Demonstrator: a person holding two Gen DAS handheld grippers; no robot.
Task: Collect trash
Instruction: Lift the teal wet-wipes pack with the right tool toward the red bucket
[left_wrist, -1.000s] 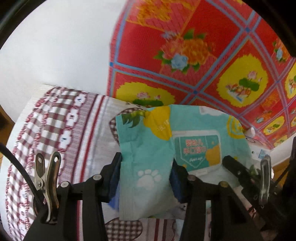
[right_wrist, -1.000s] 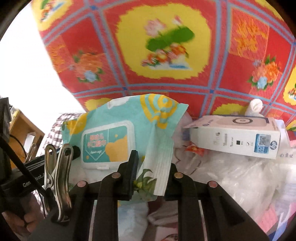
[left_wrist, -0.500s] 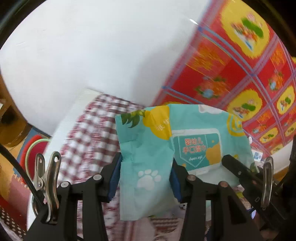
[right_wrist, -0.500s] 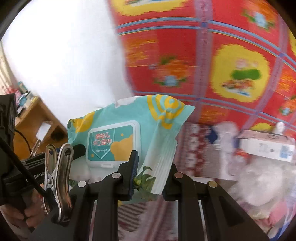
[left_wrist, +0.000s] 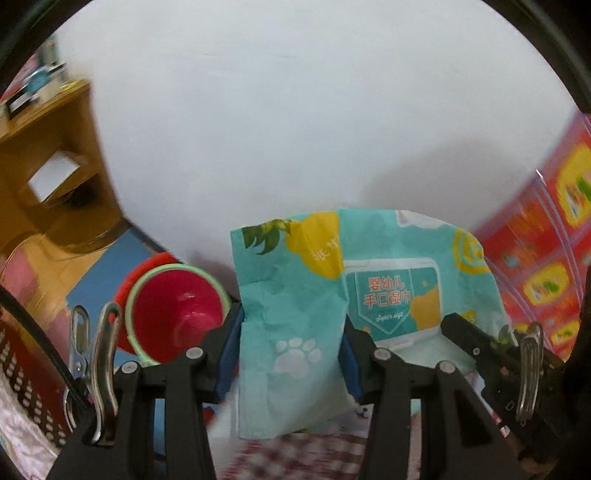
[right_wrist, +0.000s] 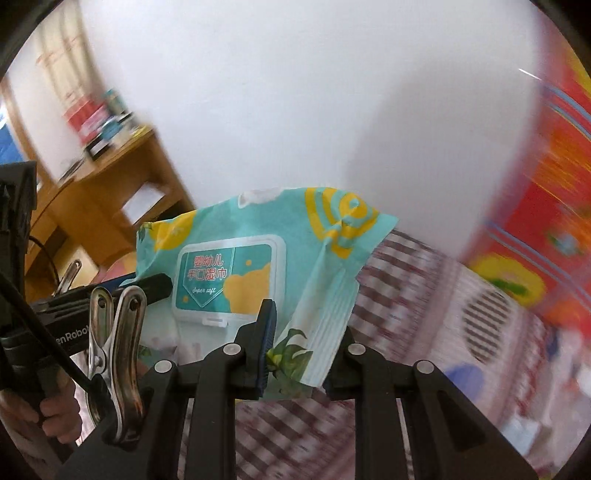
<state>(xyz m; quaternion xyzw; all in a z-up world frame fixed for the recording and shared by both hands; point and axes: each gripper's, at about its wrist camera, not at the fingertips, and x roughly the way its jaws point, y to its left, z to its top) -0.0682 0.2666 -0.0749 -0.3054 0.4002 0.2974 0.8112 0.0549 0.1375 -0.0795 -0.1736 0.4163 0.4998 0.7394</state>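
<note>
Step in hand: carry. The wet-wipe pack (left_wrist: 391, 295), a flattened teal pouch that looks near empty, is held up in the air between 2 grippers, clear of the checked cloth (right_wrist: 406, 266) below.

Left gripper (left_wrist: 291, 354): fingers (left_wrist: 229, 354) pinch the pack's left end flap, the one with the white paw print; the flap fills the gap and hangs below it.

Right gripper (right_wrist: 301, 328): fingers (right_wrist: 267, 332) set narrow, clamped on the pack's lower right corner with the leaf print. The label panel spans between the 2 holds.

A red bin (left_wrist: 173, 306) with a pale green rim stands open on the floor, just left of the left fingers in the left wrist view.

Judgement: next move calls for bringing the pack over that bin's mouth, then letting go with both grippers together, so the limp pouch does not swing from 1 corner and miss.
</note>
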